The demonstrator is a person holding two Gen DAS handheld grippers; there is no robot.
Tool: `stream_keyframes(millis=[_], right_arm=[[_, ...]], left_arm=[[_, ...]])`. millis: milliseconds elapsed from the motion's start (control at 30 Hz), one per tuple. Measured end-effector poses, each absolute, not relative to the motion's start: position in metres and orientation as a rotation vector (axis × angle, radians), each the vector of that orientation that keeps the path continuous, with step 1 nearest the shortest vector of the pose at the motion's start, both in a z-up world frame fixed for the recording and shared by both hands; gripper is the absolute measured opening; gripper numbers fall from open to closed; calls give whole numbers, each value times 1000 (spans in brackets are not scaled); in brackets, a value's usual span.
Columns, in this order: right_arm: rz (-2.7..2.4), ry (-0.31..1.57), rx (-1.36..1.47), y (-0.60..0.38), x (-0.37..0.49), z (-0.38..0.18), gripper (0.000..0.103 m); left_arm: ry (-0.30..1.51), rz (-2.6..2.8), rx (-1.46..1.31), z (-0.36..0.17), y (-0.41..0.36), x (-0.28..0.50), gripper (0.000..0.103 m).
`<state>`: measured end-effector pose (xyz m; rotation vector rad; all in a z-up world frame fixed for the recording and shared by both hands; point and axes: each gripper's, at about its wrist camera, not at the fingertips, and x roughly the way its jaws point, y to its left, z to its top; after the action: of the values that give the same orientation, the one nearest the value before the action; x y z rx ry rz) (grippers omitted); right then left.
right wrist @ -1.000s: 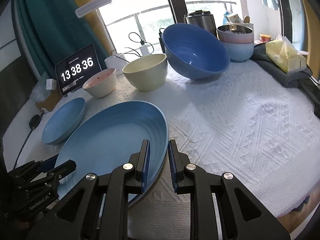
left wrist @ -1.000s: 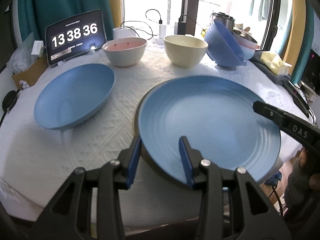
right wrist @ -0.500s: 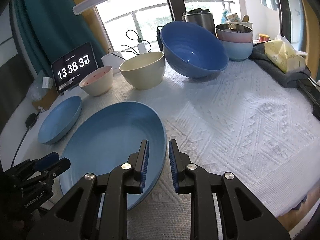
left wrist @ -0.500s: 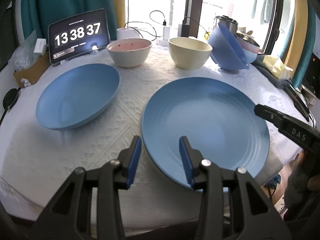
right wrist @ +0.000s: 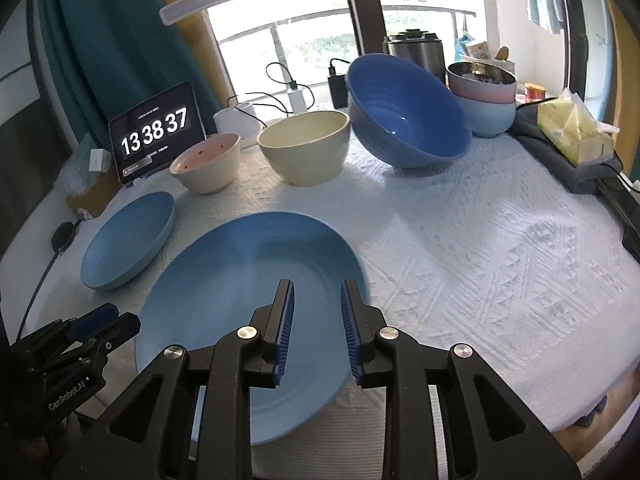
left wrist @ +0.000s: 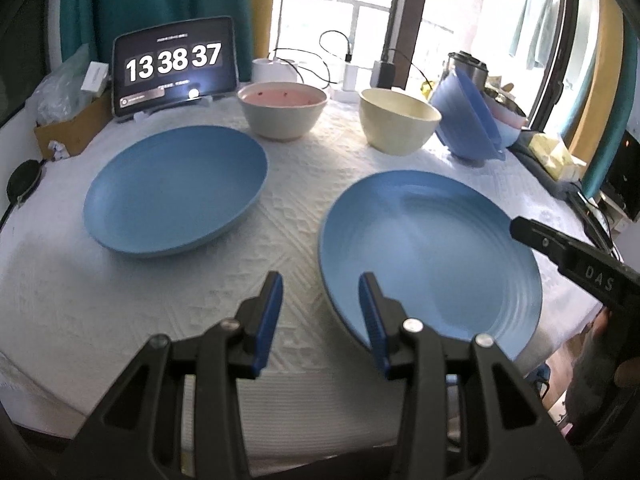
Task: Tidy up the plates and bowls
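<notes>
The surface, covered by a white textured cloth, carries all the crockery. The large ribbed blue plate lies flat at 5 o'clock in the left wrist view, overhanging the near edge, which leaves its rim free to grasp. The smaller blue plate sits at 10 o'clock, well apart. Three bowls line the far edge: a tilted blue bowl, a cream bowl and a pink-lined bowl.

The right hand-held gripper hovers over the large plate's rim; its jaws have just been opening and grip nothing. The left hand-held gripper stands partly open and empty, its right finger over the plate's near-left rim.

Compared with one second earlier, the large plate lies flat rather than tilted, and its rim is no longer between the left jaws.
</notes>
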<state>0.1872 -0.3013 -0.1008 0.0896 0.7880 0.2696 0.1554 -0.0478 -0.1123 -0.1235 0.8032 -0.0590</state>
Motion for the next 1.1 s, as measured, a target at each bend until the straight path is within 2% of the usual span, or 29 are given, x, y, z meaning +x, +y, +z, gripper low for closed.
stream_keyframes(millis=[1100], right_arm=[[341, 817, -52, -206, 200, -91, 27]], left_arm=[[738, 36, -227, -114, 35, 166, 41]])
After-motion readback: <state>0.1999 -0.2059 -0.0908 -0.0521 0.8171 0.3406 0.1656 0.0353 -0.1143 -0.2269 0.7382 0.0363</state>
